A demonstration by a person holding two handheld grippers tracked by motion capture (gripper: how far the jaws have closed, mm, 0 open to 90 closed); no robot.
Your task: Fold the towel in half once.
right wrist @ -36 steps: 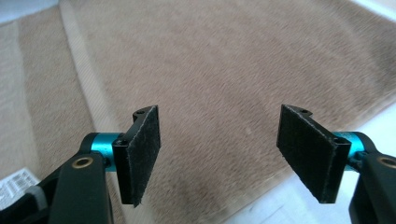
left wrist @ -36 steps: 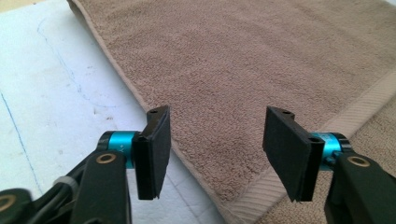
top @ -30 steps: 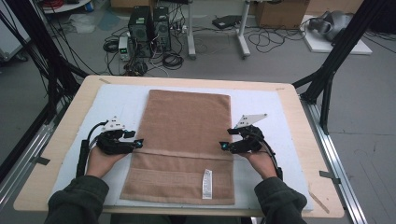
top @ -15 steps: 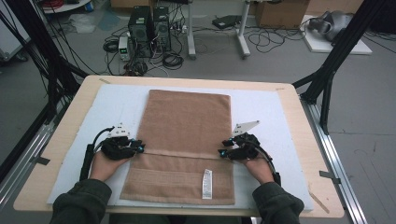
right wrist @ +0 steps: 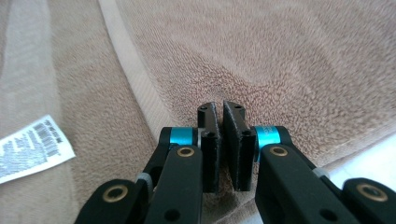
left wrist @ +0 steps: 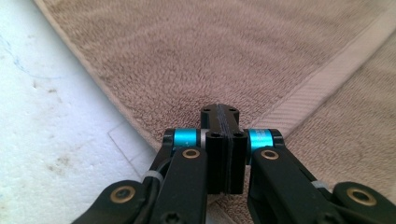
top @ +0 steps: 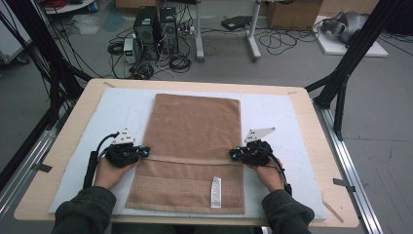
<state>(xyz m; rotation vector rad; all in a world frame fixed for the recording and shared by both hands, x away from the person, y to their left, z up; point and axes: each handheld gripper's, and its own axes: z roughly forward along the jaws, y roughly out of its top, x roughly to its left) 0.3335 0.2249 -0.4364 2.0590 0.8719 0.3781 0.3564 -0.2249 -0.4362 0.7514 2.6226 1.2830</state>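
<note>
A tan towel (top: 195,141) lies flat on the white mat, with a woven band across it and a white label (top: 215,191) near its front end. My left gripper (top: 145,152) rests at the towel's left edge beside the band. Its jaws have just been closing and now stand pressed together on the hem (left wrist: 219,112). My right gripper (top: 234,155) sits at the right edge opposite. Its jaws have also just been closing and pinch the towel's border with a slim gap left between the pads (right wrist: 220,109). The label (right wrist: 28,147) lies off to the left in the right gripper view.
The white mat (top: 122,112) covers a wooden table (top: 73,126) with metal rails along both sides. Black frame legs stand at the far corners. Computers and cables sit on the floor beyond the far edge.
Both pairs of jaws have gone from apart to shut at the towel's side edges. The hands have settled slightly lower and closer to the person.
</note>
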